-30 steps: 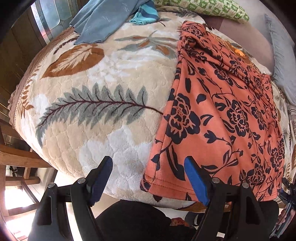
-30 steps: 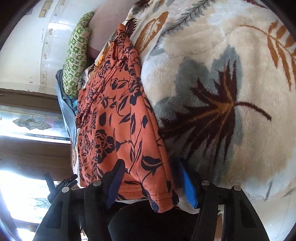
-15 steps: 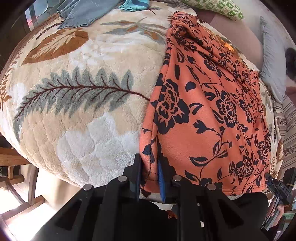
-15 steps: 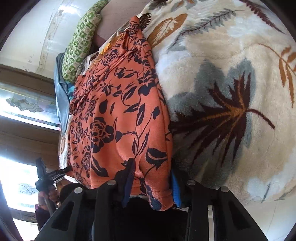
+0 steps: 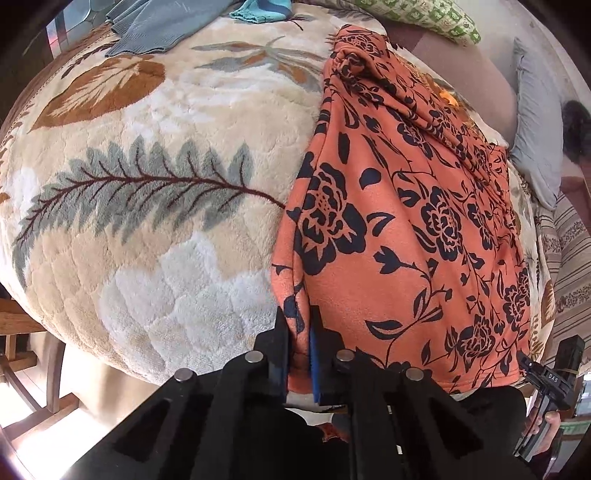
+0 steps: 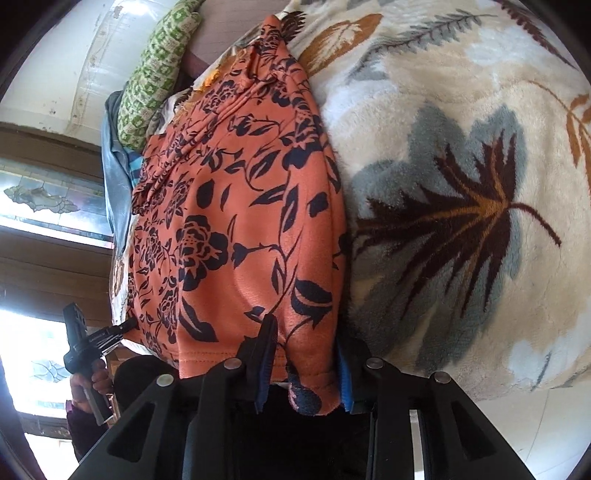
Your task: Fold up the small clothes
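Observation:
An orange garment with black flowers (image 5: 406,221) lies spread lengthwise on a plush leaf-print blanket (image 5: 166,192), its hem hanging over the bed's near edge. My left gripper (image 5: 300,350) is shut on the hem's left corner, and the cloth puckers up from the pads. In the right wrist view the same garment (image 6: 240,229) fills the middle. There my right gripper (image 6: 304,365) has its jaws closing on the hem's right corner, with folded cloth filling the gap between the blue pads. Each gripper's tip shows at the other view's edge, held by a hand.
A grey-blue garment (image 5: 159,26) and a teal cloth (image 5: 258,11) lie at the blanket's far left. A green patterned pillow (image 5: 417,18) and a grey pillow (image 5: 532,140) lie at the head end. A wooden chair (image 5: 22,350) stands beside the bed.
Both grippers stood open around the hem corners a second ago. The left has closed on its corner and lifted it slightly. The right jaws have narrowed onto the other corner.

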